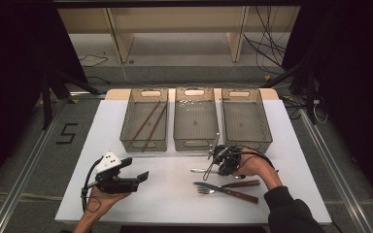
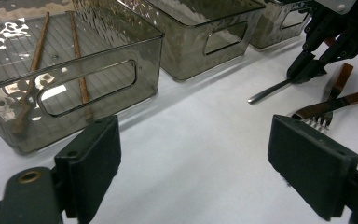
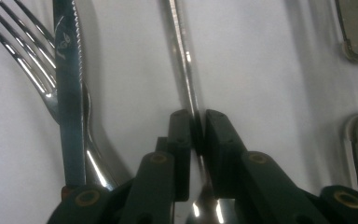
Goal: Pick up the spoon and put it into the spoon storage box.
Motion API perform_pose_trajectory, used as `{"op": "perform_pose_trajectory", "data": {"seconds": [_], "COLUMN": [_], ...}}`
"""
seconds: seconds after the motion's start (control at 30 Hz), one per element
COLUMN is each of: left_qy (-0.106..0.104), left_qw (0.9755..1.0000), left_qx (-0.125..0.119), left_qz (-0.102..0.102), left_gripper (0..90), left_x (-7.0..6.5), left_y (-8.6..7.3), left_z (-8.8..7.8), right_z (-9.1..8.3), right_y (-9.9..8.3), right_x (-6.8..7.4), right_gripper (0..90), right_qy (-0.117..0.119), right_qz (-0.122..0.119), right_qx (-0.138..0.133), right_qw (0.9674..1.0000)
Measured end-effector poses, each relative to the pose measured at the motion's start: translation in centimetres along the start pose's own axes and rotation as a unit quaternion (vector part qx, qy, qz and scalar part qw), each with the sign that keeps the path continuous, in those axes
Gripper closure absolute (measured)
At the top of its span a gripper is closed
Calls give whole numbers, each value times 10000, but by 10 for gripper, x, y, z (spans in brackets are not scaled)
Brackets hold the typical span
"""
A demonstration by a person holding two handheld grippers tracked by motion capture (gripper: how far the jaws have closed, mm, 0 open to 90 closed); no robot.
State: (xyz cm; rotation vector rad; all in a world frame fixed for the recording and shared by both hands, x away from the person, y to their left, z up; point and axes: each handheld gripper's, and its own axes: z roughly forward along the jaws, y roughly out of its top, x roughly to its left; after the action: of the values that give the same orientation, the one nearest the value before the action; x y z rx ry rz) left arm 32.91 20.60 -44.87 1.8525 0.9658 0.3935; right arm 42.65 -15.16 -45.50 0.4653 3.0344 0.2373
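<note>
A: Since the right gripper (image 3: 197, 135) has its jaws pressed together on the thin steel handle of the spoon (image 3: 182, 60), is that the piece being sorted now?

B: It looks so. The spoon (image 1: 205, 171) lies flat on the worktop (image 1: 175, 204), right of its middle and just short of the near wall of the middle bin (image 1: 195, 119), so a pinch on the narrow handle is the easy hold.

A: Why are the knife (image 1: 226, 190) and fork (image 1: 209, 191) left crossed toward the near edge?

B: Probably waiting their turn; they lie just beside the spoon, nearer the person. The left bin (image 1: 144, 120) already holds two chopsticks (image 1: 148, 120), which suggests one kind per bin. The right bin (image 1: 246, 116) is bare.

A: And the left gripper (image 1: 133, 177)?

B: Its jaws stand wide apart, holding nothing, and it rests in the hand near the worktop's near left corner, likely idle, out of the way.
</note>
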Motion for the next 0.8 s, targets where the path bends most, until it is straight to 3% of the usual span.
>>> {"op": "perform_pose_trajectory", "data": {"seconds": [0.33,0.43,0.63,0.8], "left_qy": [7,12,16,15], "left_qw": [10000,10000,10000,10000], "left_qx": [4,5,-7,-20], "left_qz": [7,6,-18,-13], "left_gripper": [167,167,167,167], "left_x": [0,0,0,1], "left_y": [0,0,0,0], "left_z": [0,0,0,0], "right_z": [-1,-4,-17,-29], "right_y": [1,0,-3,-5], "right_x": [4,4,2,-2], "right_gripper": [859,860,861,861], "right_qy": [-113,-163,-64,24], "right_qz": [-129,-103,58,269], "right_qx": [63,-55,-523,-977], "right_qw": [9998,9998,9986,9948]}}
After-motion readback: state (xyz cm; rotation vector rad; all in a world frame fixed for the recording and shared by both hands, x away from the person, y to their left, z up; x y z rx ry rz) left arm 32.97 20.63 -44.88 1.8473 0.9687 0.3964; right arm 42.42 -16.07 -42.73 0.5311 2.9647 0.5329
